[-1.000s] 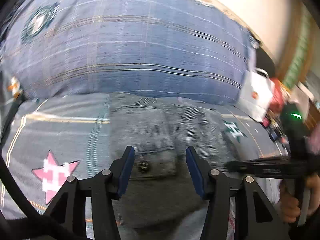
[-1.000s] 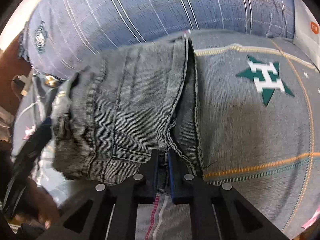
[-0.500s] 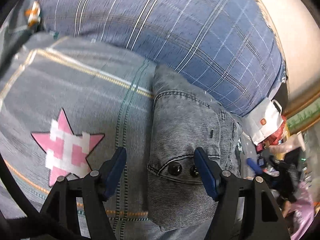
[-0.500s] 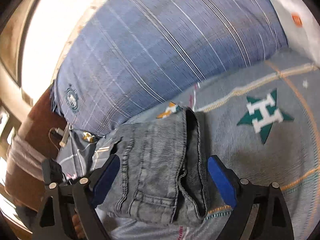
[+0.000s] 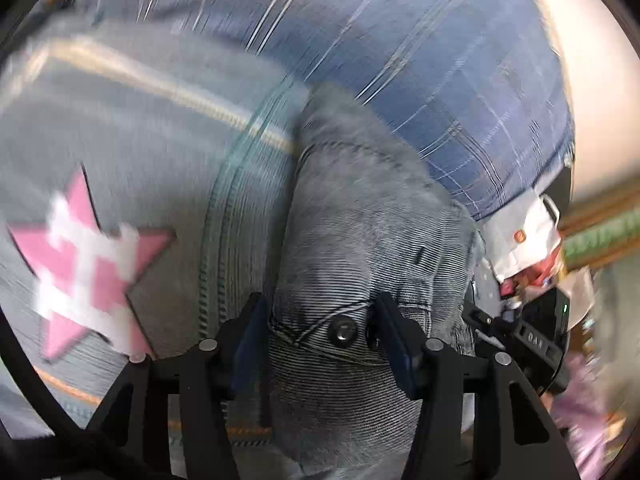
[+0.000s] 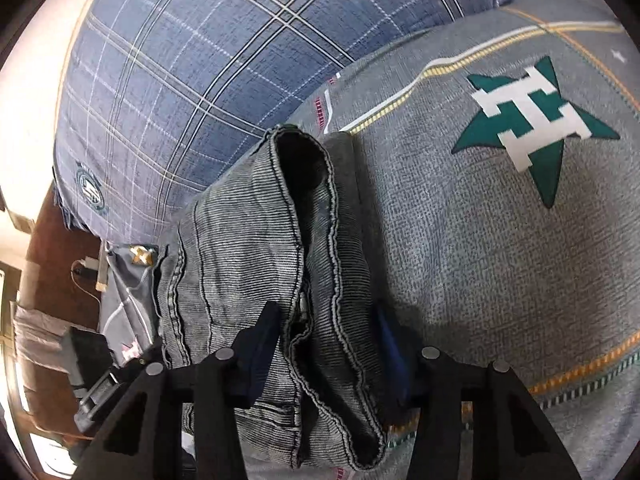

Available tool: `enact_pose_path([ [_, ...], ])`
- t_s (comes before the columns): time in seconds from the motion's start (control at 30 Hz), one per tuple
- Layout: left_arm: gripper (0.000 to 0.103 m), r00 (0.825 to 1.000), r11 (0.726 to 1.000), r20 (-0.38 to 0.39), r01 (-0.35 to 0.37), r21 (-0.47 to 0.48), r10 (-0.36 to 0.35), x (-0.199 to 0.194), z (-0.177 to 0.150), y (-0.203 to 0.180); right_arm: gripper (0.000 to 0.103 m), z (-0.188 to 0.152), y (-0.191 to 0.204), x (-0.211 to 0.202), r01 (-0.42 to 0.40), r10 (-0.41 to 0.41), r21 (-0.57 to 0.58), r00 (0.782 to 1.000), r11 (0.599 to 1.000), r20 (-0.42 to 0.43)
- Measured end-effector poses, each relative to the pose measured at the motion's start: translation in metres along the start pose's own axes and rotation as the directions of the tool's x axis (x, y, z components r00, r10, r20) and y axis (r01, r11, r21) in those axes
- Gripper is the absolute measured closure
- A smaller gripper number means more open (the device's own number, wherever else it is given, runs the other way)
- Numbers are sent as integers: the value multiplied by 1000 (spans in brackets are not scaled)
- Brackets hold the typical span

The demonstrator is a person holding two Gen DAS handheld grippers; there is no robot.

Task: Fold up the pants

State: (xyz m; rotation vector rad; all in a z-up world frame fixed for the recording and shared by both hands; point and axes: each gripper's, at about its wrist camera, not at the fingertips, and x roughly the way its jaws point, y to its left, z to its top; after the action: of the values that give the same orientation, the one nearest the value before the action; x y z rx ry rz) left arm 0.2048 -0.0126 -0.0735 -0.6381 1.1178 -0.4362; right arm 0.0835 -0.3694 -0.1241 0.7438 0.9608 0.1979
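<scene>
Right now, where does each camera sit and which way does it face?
Left wrist: on the left gripper, angled down at the pants, its jaws straddling the buttoned end, closing in; right gripper visible.
Right wrist: on the right gripper, angled down at the open hem, jaws closing around it.
Shared: pants, grey bedspread, blue plaid pillow.

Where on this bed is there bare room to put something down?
Free: grey bedspread right of the folded jeans, around the green star; also around the pink star. Crowded: blue plaid pillow behind, clutter past the left edge.
</scene>
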Motion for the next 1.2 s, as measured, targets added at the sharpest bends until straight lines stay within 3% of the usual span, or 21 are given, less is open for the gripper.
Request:
enact_pose_path([
  [0.07,50,999,1000,32,23,-21,-22,-1,0,2,52,0,-1,-3,-1,1,9,1000,1000,9],
  [0.13,65,998,1000,59,13,4,-13,-6,-5,-5,55,-4,4,-6,10,-10,-19,1000,1000,24],
  [0.17,70,997,1000,72,23,13,-24,-10,-7,-9,67,-3,12,-3,15,-14,-39,1000,999,26],
  [0.2,71,996,999,84,37,23,-39,-16,-8,-13,72,-5,18,-3,17,-15,-58,999,998,34],
  [0.3,70,988,993,114,99,65,-106,-36,-10,-24,77,-7,29,-13,-8,16,-103,997,995,71],
  [0.33,70,987,993,123,90,76,-99,-40,-9,-25,78,-7,31,-15,-35,44,-107,996,994,77],
  [0.4,52,993,997,114,36,74,-45,-34,-7,-23,78,-6,36,-13,-63,72,-124,995,990,69],
  [0.47,51,998,999,66,-14,47,11,-19,-6,-13,77,-6,37,-2,-40,44,-123,999,992,31],
  [0.53,47,999,1000,50,-20,1,20,-5,-5,0,74,-6,35,6,-14,15,-118,1000,993,8],
  [0.6,55,998,1000,66,-11,-11,12,-5,-2,1,67,-4,29,9,-26,26,-85,1000,996,-1],
  [0.7,70,993,997,115,-43,58,36,-16,-8,-11,71,-2,28,14,-17,17,-81,1000,997,-8],
  [0.8,74,981,994,194,-16,105,-5,-43,-11,-29,80,-6,46,3,9,0,-168,999,986,53],
  [0.9,75,949,983,314,-60,175,2,-76,-14,-42,81,-8,72,-7,-37,62,-245,993,969,96],
  [1.07,75,919,985,390,-111,130,52,-95,0,-16,81,4,115,3,-104,148,-317,982,943,116],
  [1.1,74,922,988,383,-114,107,65,-92,3,-10,81,7,121,7,-114,160,-327,980,938,117],
  [1.2,72,954,992,273,-126,-17,126,-66,20,21,81,10,130,27,-105,141,-325,986,940,92],
])
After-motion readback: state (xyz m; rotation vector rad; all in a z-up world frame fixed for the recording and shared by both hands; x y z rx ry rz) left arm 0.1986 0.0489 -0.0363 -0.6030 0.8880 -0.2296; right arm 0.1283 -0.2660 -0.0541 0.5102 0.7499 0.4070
